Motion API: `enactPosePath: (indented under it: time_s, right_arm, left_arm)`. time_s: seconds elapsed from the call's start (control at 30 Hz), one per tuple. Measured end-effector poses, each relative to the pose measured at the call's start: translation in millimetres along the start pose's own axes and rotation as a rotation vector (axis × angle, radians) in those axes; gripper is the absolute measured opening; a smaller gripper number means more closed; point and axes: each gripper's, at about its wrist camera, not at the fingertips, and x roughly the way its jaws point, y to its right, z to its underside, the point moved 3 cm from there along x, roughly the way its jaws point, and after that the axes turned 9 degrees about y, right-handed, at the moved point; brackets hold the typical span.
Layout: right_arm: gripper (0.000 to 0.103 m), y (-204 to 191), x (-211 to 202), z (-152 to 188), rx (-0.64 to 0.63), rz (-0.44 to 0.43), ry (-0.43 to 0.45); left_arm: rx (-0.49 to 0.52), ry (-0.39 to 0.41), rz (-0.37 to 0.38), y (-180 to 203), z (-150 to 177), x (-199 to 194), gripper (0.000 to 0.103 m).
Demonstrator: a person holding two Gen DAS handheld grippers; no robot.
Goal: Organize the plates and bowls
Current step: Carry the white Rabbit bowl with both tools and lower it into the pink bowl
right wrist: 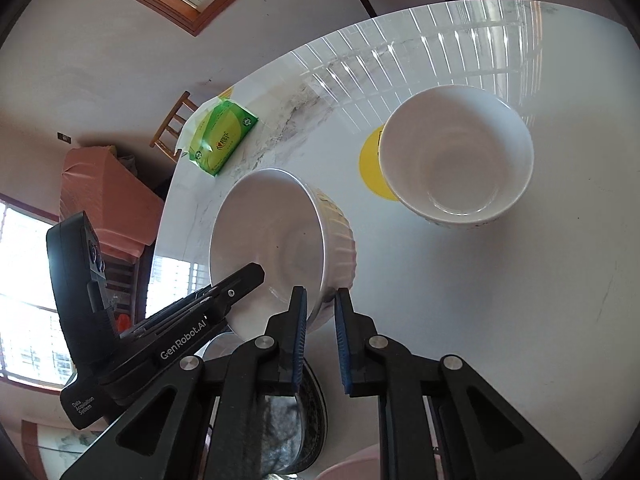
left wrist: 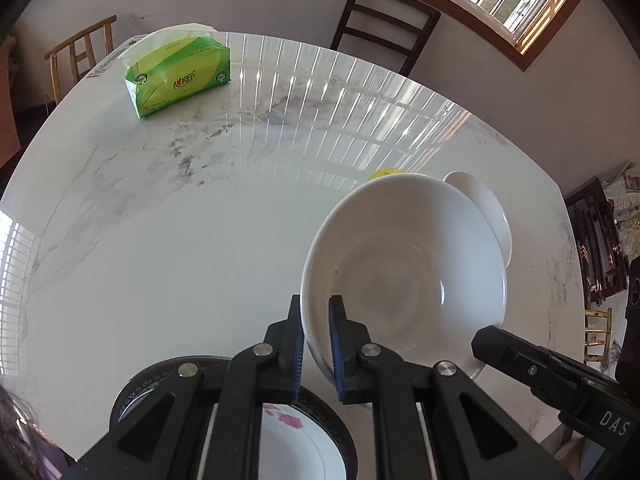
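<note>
Item: ribbed bowl. I am pinching its rim in both tongs, left tongs and right tongs nearly closed on opposite sides, tilting it above the table. Second bowl is sitting beyond it on a yellow disc; tissue pack farther off.

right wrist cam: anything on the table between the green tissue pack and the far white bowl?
Nothing stands there. In the right wrist view the stretch between the green tissue pack and the far white bowl is bare marble table, with only window glare; a yellow disc lies partly under the bowl.
</note>
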Motion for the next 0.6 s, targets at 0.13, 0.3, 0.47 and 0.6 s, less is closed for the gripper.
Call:
enactPosePath:
  time_s: [0.13,0.3,0.47,0.6]
  right_arm:
    - [0.013,0.3,-36.3,16.3,-0.013,-0.042,0.019]
    - [0.013,3.6,-81.2,42.5,-0.048,-0.058,0.043]
    - [0.013,13.9,-117.8,70.0,-0.066,-0.06,0.05]
    - [0.013,21.4,-139.5,91.9,-0.08,-0.057,0.054]
  left_arm:
    - [0.004,0.012,0.04,13.0,18.8,-32.0,0.013]
    - [0.042,0.022,0.086,35.3,48.9,-69.6,0.015]
    - [0.084,0.014,0.129,60.6,83.1,-96.7,0.016]
    - [0.122,0.006,0.142,78.8,109.3,-111.4,0.017]
